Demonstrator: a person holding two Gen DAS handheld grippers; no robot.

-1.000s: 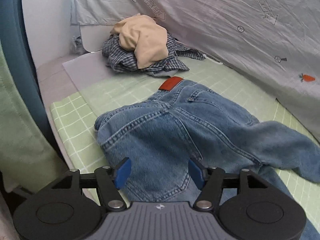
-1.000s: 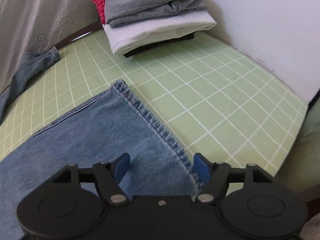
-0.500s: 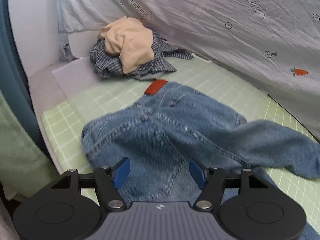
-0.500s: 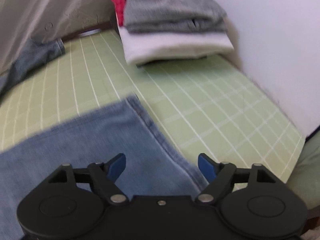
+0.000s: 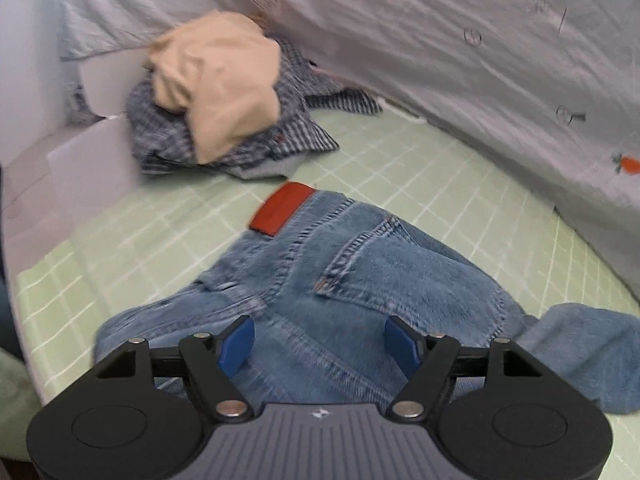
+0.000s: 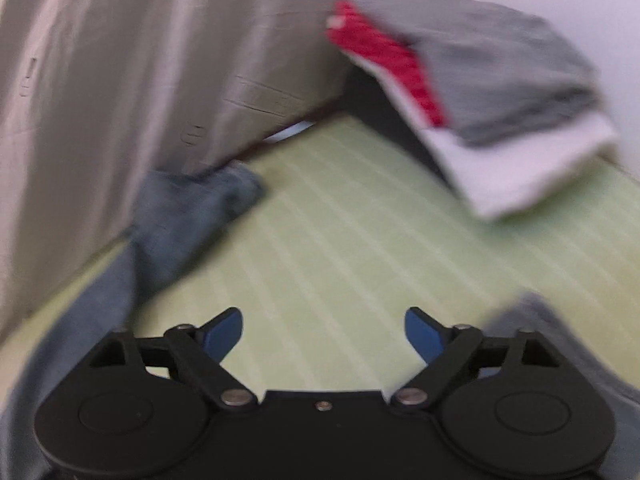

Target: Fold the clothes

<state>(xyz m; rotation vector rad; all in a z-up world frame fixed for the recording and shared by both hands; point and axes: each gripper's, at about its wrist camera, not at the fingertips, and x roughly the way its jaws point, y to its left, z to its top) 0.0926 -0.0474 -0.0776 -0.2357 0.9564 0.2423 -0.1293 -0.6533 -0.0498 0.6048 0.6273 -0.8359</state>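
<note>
The right gripper (image 6: pixel 322 330), jaws spread wide with nothing between them, hovers over the green checked cloth (image 6: pixel 360 240). A jeans leg (image 6: pixel 188 216) lies at ten o'clock; folded clothes (image 6: pixel 480 92) sit stacked at one o'clock.

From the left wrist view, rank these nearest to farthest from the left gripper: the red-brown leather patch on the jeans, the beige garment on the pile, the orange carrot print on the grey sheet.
1. Red-brown leather patch on the blue jeans, just ahead of the open left gripper.
2. Beige garment, atop the checked shirt, far left.
3. Orange carrot print, on the grey sheet at far right; too close to call against the beige garment.
</note>
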